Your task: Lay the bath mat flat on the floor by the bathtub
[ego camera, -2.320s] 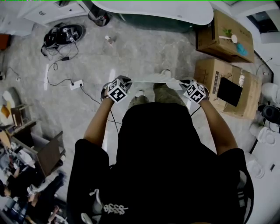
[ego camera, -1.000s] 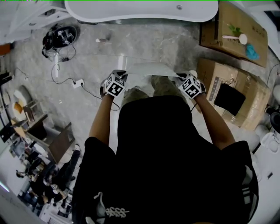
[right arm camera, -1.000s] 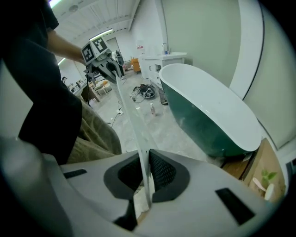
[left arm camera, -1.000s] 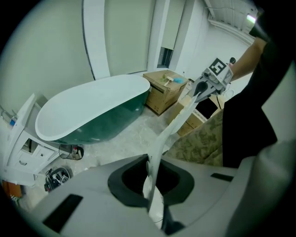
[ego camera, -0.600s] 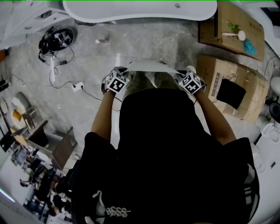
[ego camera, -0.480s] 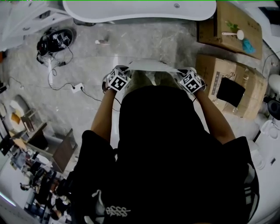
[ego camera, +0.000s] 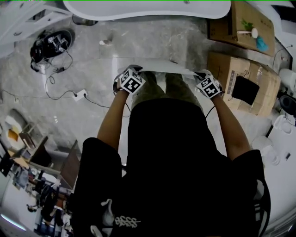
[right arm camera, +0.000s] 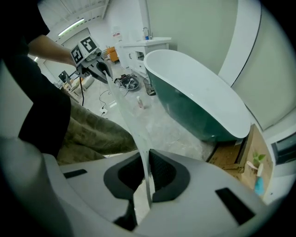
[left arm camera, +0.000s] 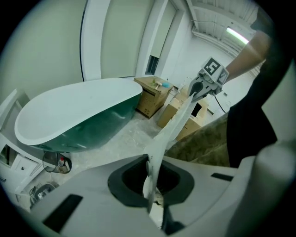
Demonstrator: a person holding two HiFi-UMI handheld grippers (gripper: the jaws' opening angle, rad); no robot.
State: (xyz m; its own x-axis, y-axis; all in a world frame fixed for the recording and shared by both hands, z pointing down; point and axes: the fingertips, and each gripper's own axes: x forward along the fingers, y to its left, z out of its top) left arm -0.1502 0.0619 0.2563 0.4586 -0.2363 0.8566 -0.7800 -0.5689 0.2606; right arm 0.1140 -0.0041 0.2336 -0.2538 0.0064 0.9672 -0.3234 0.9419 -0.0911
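Note:
The bath mat point(ego camera: 164, 65) is a thin white sheet, stretched edge-on between both grippers in front of the person's legs and hanging above the floor. My left gripper point(ego camera: 131, 70) is shut on its left end, and the mat runs out of those jaws point(left arm camera: 150, 185) as a pale strip point(left arm camera: 173, 127). My right gripper point(ego camera: 200, 74) is shut on the other end, pinching the sheet point(right arm camera: 127, 111) at its jaws point(right arm camera: 147, 178). The white-rimmed, green-sided bathtub point(ego camera: 148, 8) lies across the floor just ahead. Each gripper view shows the other gripper at the mat's far end.
Two cardboard boxes point(ego camera: 243, 81) point(ego camera: 240, 23) stand to the right. A power strip with cables point(ego camera: 79, 94) and a black round device point(ego camera: 51, 44) lie at the left. A small bottle point(ego camera: 105, 42) lies on the marbled floor near the tub.
Both grippers have carried the stretched mat a little forward toward the bathtub and slightly lower. Both grips are unchanged.

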